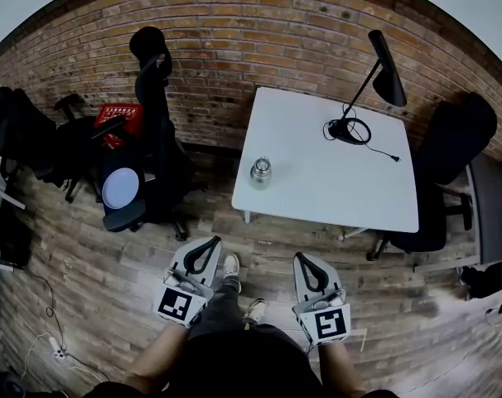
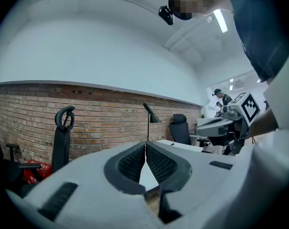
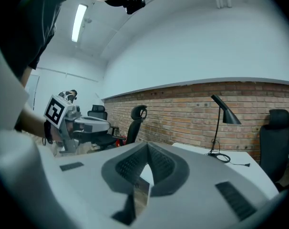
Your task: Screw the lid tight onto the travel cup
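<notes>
The travel cup (image 1: pixel 260 172), clear with a metal lid on top, stands near the left front edge of the white table (image 1: pixel 317 181). My left gripper (image 1: pixel 214 241) and my right gripper (image 1: pixel 301 258) hang over the wooden floor, well short of the table, both shut and empty. In the left gripper view the jaw tips (image 2: pixel 145 144) meet with nothing between them, and the right gripper (image 2: pixel 216 124) shows at the side. In the right gripper view the tips (image 3: pixel 147 145) also touch, and the left gripper (image 3: pixel 89 123) is at the left. The cup does not show in either gripper view.
A black desk lamp (image 1: pixel 375 77) with its cable stands at the table's far side. A black office chair (image 1: pixel 450 152) sits to the right of the table, other chairs (image 1: pixel 147 139) and a red crate (image 1: pixel 118 123) to the left. A brick wall (image 1: pixel 234 23) runs behind.
</notes>
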The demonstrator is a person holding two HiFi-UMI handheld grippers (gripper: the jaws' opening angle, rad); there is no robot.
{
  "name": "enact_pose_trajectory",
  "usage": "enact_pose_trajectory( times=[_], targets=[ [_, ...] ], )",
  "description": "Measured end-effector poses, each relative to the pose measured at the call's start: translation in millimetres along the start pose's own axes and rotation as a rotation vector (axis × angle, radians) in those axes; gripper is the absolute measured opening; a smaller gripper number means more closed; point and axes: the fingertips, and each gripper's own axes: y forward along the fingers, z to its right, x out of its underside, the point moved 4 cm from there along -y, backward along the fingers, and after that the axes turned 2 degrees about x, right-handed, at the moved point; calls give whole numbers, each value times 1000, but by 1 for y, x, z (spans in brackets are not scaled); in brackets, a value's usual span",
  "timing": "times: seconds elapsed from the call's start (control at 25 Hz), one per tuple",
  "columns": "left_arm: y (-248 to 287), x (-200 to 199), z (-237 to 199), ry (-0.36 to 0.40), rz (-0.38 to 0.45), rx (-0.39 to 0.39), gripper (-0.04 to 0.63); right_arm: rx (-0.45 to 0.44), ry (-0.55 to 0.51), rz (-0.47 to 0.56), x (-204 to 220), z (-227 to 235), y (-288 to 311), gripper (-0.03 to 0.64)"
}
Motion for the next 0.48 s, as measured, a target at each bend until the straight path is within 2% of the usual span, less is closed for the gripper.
enact_pose_trajectory(
  times=[0.2, 0.48],
  targets=[
    [37, 5, -28, -40, 8, 27, 25, 8, -4, -34, -1, 15, 39, 13],
    [99, 5, -88, -62, 12, 83, 26, 11, -43, -67, -20, 41, 124, 12]
  ],
)
